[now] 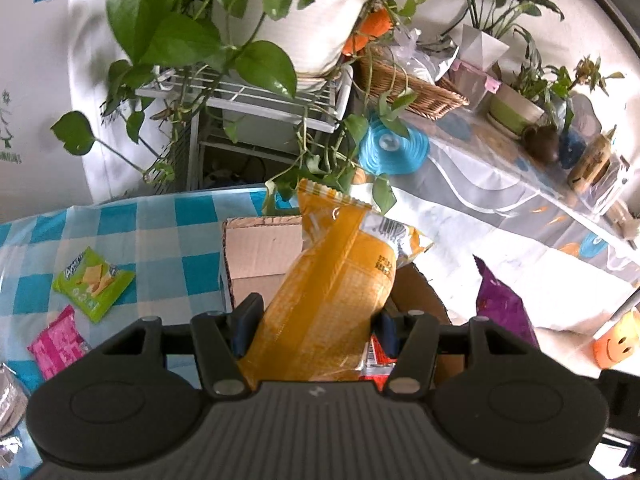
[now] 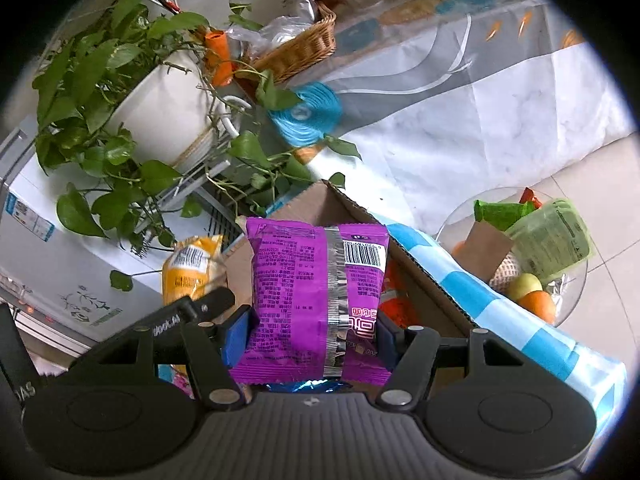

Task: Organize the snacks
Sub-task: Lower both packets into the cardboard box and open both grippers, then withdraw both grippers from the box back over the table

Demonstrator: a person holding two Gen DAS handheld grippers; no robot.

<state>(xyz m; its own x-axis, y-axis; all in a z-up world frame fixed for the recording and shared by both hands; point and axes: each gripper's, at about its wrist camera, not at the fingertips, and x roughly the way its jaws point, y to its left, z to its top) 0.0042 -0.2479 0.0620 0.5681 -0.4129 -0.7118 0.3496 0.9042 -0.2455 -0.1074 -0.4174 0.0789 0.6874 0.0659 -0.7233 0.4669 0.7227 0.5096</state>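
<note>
snacks are going into the cardboard box on the checked tablecloth. both hands are busy with this step now.

the left gripper is pinching a yellow packet between its blue pads. the packet sticks up and hangs over the open box. the right gripper is pinching a purple packet in the same way, and that packet also hangs above the box, close to the yellow one.

something red lies inside the box already. it may be another snack, but it is mostly hidden, so i cannot be sure.

a green packet and a pink packet lie on the cloth, to the left of the box. they are not put away yet.

so the job looks partly done. i think the next move is to lower each packet into the box and then let the pads spread apart. the two packets are near each other, so they should go down one at a time or side by side, not bumping. after that, the green and pink ones need picking up.
</note>
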